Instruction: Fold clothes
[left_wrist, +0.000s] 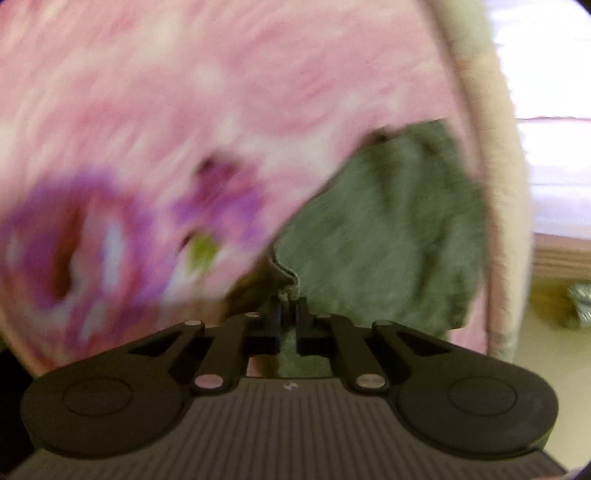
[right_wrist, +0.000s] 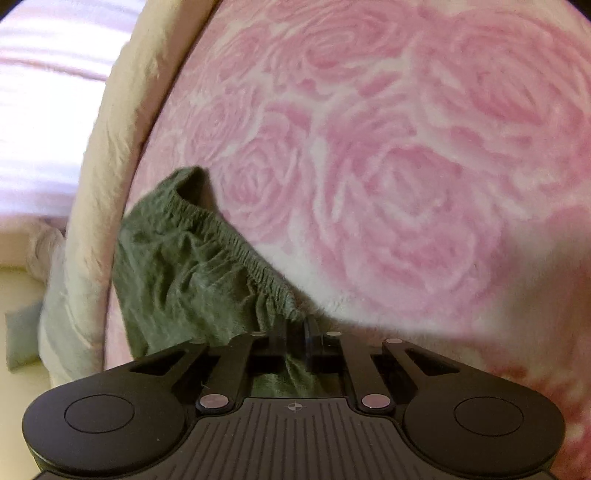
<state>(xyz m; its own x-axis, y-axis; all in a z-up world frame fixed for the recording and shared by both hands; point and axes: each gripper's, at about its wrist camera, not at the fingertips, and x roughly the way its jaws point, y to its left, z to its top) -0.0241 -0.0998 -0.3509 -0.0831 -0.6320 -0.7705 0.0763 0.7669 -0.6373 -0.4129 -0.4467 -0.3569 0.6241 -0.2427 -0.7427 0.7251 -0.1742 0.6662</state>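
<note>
Setting: home, bedroom. Evidence: bed with plush pink rose-print blanket (right_wrist: 388, 177) as the working surface; cream padded edge (right_wrist: 110, 155) along the bed's side; pale floor (right_wrist: 22, 398) beyond it; soft green garment (right_wrist: 184, 273) lying on the blanket. Bright, washed-out striped fabric (right_wrist: 37, 92) behind.

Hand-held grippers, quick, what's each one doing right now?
Left hand-held gripper: closed on the green garment's edge.
Right hand-held gripper: closed on the green garment's gathered waistband.
</note>
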